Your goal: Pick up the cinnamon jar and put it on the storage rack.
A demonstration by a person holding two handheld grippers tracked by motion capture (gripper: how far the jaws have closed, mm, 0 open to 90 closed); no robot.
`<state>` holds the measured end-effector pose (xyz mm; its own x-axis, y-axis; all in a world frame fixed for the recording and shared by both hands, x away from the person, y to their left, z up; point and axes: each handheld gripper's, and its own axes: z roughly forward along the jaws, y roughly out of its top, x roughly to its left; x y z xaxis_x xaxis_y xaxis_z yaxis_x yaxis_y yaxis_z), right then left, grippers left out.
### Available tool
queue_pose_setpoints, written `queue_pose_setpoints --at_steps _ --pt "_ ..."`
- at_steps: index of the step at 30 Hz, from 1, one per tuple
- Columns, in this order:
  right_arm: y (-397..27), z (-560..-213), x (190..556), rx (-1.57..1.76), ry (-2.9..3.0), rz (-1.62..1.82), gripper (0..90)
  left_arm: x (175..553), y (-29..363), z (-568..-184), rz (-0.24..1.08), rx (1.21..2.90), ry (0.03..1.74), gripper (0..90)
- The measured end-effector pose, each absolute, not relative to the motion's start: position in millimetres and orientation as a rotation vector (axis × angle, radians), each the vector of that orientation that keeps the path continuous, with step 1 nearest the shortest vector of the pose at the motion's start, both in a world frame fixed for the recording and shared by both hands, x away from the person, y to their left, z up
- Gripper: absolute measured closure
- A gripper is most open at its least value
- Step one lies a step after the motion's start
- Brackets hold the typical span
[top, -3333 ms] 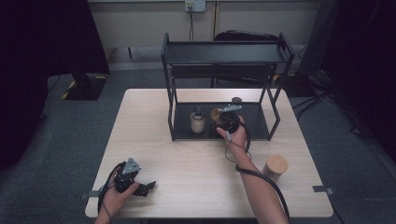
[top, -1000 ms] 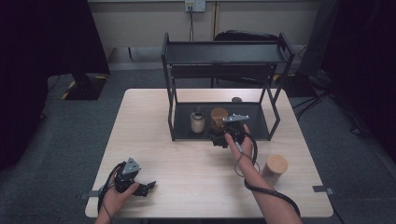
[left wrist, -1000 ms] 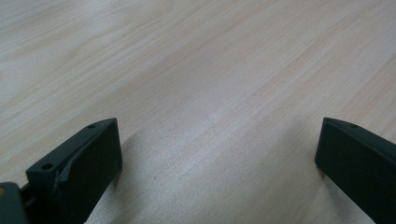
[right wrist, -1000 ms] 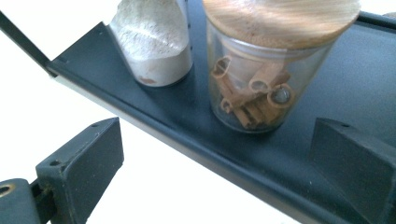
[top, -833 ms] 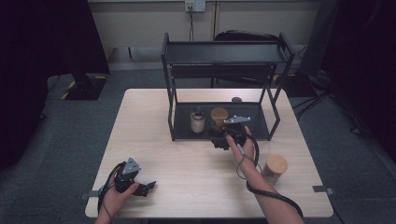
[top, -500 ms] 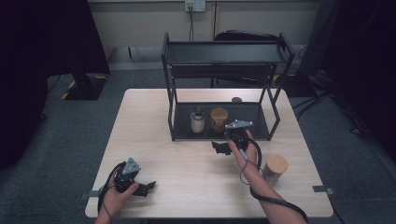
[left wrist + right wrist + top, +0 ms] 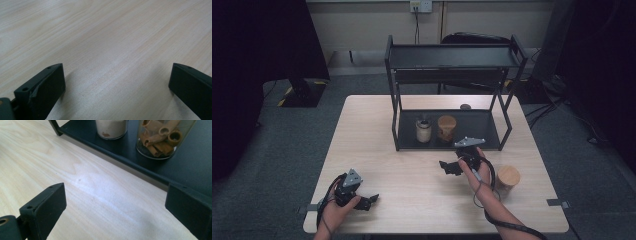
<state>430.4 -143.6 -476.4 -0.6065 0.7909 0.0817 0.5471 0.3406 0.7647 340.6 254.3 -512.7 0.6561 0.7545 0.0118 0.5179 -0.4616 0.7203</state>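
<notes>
The right tool (image 7: 451,167), jaws spread wide and empty, hovers over the pale wooden surface (image 7: 412,172) just in front of the black metal two-tier shelf rack (image 7: 452,55). Straight ahead of it, on the rack's lower tray, stands a clear glass jar of rolled cinnamon sticks (image 7: 163,137), with a glass jar of pale powder (image 7: 111,128) beside it, farther to the tool's left. A wooden-lidded round jar (image 7: 507,177) sits on the surface just off the tool's right side. The left tool (image 7: 367,201), jaws likewise open and empty, rests low near the surface's front edge, well apart from the rack.
</notes>
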Motion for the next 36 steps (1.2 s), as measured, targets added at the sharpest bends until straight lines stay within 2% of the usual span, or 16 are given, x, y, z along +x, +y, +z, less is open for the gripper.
queue_pose_setpoints --at_steps 17,36 --pt "-159 -478 405 1.153 2.344 1.167 2.3 341 254 -513 0.432 2.168 0.981 0.1" --pt "-179 -454 392 1.141 2.328 1.163 2.3 341 254 -513 0.432 2.167 0.981 0.1"
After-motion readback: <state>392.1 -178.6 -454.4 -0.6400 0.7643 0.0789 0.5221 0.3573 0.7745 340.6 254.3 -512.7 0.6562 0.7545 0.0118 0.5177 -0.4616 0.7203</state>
